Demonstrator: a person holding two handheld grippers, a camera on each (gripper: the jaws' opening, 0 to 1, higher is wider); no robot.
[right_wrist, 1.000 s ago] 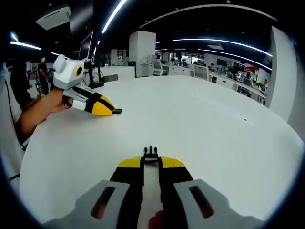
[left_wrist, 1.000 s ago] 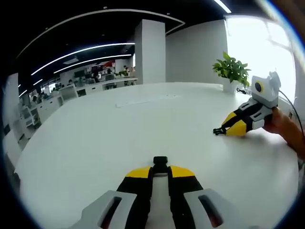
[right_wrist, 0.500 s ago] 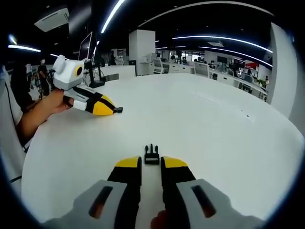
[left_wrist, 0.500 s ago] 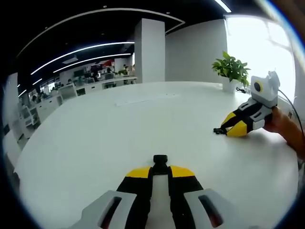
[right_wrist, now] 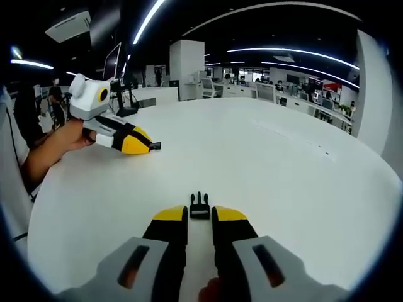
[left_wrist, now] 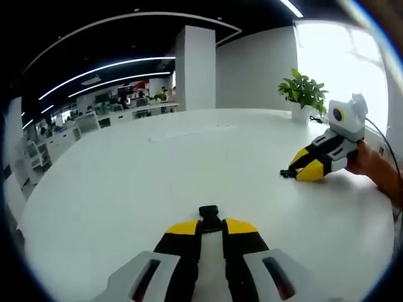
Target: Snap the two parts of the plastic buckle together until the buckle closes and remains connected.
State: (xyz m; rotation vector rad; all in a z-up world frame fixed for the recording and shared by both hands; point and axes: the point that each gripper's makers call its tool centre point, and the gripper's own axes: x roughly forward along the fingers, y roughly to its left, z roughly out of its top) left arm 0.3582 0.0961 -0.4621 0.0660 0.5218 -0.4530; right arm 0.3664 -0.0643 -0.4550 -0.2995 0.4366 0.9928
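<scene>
lying on the white table (right_wrist: pixel 283 189) just ahead of the right gripper (right_wrist: pixel 199 217), whose jaws stand parted, is the pronged buckle half (right_wrist: pixel 199 206); the left gripper (left_wrist: pixel 211 227) pinches the socket buckle half (left_wrist: pixel 210 216) at its tips.

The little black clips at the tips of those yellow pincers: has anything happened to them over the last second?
The right gripper opened: a second ago it was shut on the pronged buckle part, which now lies free on the white table just ahead of its parted jaws. The left gripper stays shut on the socket buckle part.
</scene>
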